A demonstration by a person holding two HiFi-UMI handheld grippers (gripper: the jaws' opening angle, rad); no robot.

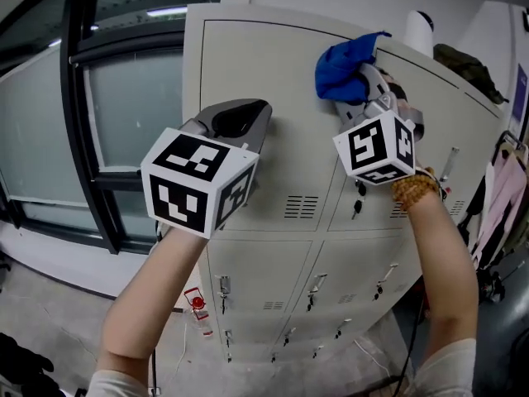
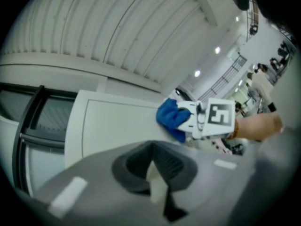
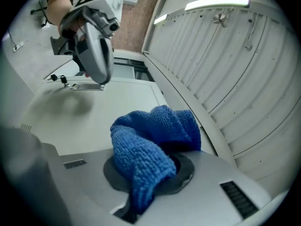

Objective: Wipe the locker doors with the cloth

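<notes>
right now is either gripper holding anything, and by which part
The right gripper is shut on the blue cloth, pinching a bunched fold of it. The left gripper is shut and empty.

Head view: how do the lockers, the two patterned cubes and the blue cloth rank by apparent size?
1. Lockers, by far.
2. Left cube, though it sits nearest the camera, which inflates it.
3. Right cube and blue cloth look about alike; I would not rank them.
</notes>
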